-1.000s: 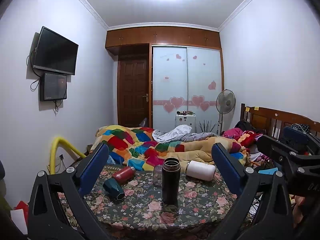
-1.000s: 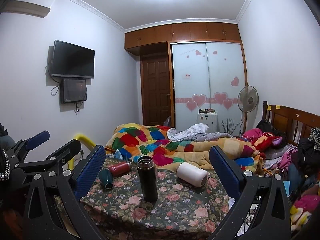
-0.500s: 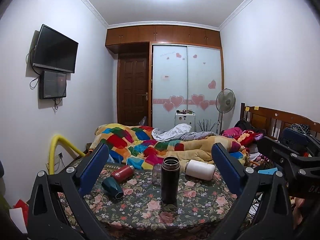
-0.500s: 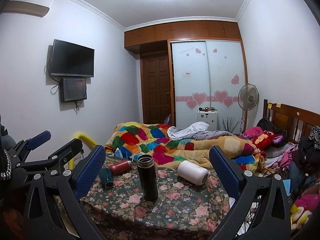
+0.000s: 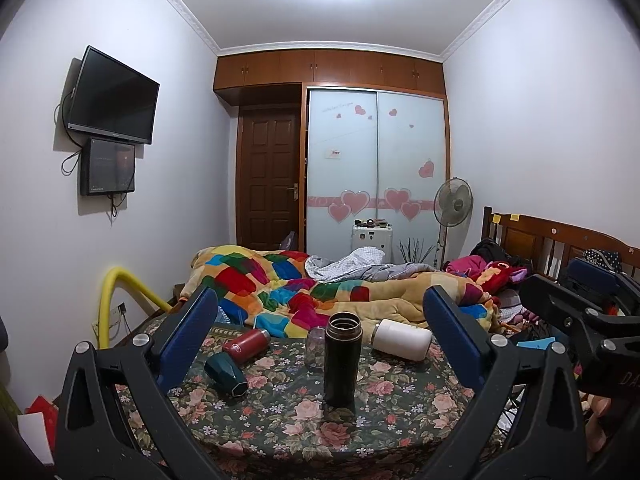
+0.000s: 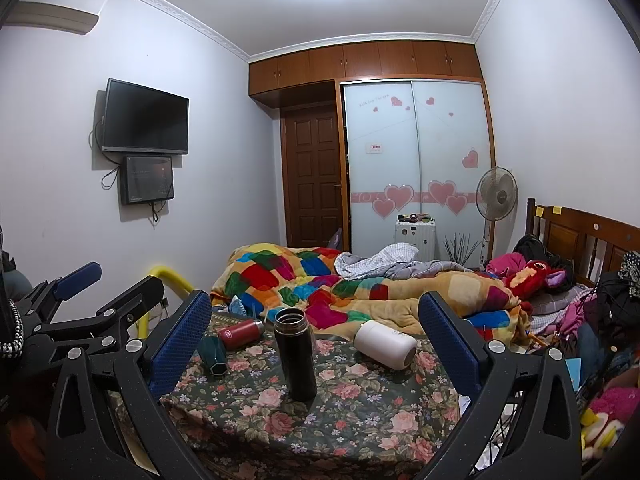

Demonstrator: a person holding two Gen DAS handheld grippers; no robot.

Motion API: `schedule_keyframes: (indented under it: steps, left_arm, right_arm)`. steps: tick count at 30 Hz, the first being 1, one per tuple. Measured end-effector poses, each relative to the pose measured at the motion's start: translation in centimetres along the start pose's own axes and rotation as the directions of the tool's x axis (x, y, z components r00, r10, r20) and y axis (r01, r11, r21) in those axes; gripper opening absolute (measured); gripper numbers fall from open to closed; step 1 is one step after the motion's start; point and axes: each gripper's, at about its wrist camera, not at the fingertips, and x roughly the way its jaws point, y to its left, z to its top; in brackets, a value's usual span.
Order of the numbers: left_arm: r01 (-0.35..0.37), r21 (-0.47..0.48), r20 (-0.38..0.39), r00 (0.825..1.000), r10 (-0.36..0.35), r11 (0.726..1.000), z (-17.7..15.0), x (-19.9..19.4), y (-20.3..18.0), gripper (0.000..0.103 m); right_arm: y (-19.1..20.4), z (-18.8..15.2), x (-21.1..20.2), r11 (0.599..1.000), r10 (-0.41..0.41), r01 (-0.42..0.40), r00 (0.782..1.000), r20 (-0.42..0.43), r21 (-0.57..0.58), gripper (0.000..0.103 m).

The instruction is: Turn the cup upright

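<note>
Both our grippers, left gripper point(image 5: 320, 340) and right gripper point(image 6: 316, 338), gape empty; white cup point(image 6: 385, 345) lies toppled at two o'clock of upright black flask point(image 6: 295, 354), awaiting righting.

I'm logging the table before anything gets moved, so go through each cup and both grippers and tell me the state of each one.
Black flask: upright, lid off.
White cup: on its side.
Red bottle: on its side, capped.
Teal cup: on its side.
Clear glass: standing behind the flask.
Left gripper: open, empty.
Right gripper: open, empty.
</note>
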Motion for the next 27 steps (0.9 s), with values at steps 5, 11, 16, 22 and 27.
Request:
schedule_keyframes:
  steps: [5,11,16,22,27]
  left_arm:
    - [0.012,-0.003,-0.001,1.0,-0.012,1.0,-0.1,0.0,-0.2,0.103]
    - [0.014,-0.002,-0.001,1.0,-0.014,1.0,-0.2,0.0,-0.4,0.103]
    - [0.013,-0.006,-0.002,1.0,-0.013,1.0,-0.1,0.0,-0.2,0.103]
    - [0.007,-0.022,-0.009,1.0,-0.007,1.0,-0.2,0.2,0.1,0.103]
    - [-0.001,-0.04,-0.018,1.0,0.001,0.999,-0.7,0.6,0.8,0.103]
  right_arm:
    - [0.0,0.0,0.0,1.0,0.001,-0.001,1.0,-0.001,0.001,0.103]
    - [0.0,0.0,0.0,1.0,0.0,0.0,1.0,-0.001,0.0,0.103]
    - [0.0,0.0,0.0,1.0,0.0,0.0,1.0,-0.001,0.001,0.103]
    - [0.4,-0.2,0.1,1.0,-0.001,0.001,1.0,-0.013,-0.005,0.103]
    - [0.9,-0.3,0.8,1.0,-0.002,0.002,1.0,-0.03,-0.016,0.103]
